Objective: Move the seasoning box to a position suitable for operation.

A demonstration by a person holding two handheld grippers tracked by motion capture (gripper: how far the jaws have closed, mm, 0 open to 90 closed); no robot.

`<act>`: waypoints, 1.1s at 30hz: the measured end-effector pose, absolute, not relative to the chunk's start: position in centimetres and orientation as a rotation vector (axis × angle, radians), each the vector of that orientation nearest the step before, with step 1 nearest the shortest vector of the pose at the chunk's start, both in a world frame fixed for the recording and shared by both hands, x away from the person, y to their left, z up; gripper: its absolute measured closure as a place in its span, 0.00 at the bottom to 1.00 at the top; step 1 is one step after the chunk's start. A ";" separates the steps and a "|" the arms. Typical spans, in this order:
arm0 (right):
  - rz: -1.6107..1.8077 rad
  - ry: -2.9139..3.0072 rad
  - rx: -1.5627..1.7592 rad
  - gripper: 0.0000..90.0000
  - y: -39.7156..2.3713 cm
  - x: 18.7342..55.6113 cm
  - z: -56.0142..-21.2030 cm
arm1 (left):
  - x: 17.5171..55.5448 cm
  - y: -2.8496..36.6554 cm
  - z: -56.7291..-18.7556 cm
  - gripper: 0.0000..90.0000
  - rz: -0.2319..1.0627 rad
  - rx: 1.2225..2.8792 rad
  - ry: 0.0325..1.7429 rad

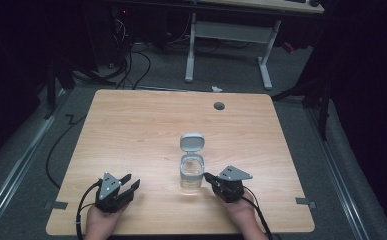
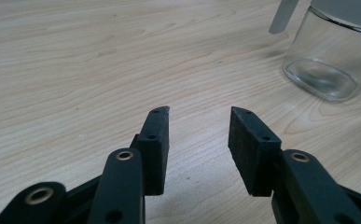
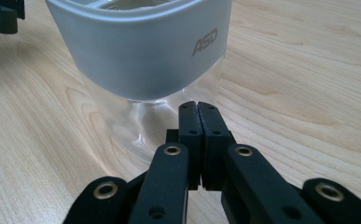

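**A:** What is the biggest thing in front of the person?

**B:** A light wooden tabletop with rounded corners, seen from above. It has a small dark round grommet near its far edge. Beyond it is grey floor with loose cables and the white legs of a second desk.

**A:** What stands on it?

**B:** 1 clear glass jar, upright, a little right of centre and towards the person's side. It has a wide grey collar around its mouth, marked "ASD" in the right gripper view. Its hinged grey lid is flipped open and stands up at the far side. The jar looks empty, though the glass makes that hard to confirm.

**A:** And the 2 tools?

**B:** The left hand-held gripper sits near the front edge, well apart from the jar, angled towards it. Its 2 black jaws are spread with bare wood between them. The right hand-held gripper is just beside the jar's right side, pointing at it. Its jaws are pressed together with nothing between them, tips close to the glass below the collar; I cannot tell whether they touch it.
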State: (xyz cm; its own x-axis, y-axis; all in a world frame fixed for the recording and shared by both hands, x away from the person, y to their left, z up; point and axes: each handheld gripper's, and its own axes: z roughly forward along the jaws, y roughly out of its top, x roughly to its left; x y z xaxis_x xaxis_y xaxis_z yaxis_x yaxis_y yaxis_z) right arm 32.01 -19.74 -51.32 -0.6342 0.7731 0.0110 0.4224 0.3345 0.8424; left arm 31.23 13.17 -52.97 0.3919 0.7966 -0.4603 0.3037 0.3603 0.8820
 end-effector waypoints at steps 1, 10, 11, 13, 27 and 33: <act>1.223 2.208 1.056 0.99 -19.8 32.0 -51.3 | 31.2 13.0 -53.0 0.65 0.439 1.222 1.170; 1.209 2.144 1.140 0.96 -20.7 32.3 -51.1 | 30.2 9.0 -53.1 0.59 0.396 1.310 1.082; 1.206 2.134 1.140 0.96 -20.8 32.3 -51.1 | 30.2 8.6 -53.0 0.58 0.381 1.307 1.075; 1.209 2.122 1.153 0.96 -21.0 32.3 -50.9 | 30.1 7.7 -52.7 0.54 0.343 1.304 1.070; 1.271 2.036 1.229 0.95 -22.4 33.2 -49.1 | 29.3 1.9 -52.7 0.83 0.207 1.342 1.002; 1.244 2.025 1.188 0.95 -21.8 34.1 -47.9 | 29.4 0.2 -52.8 0.90 0.169 1.342 0.994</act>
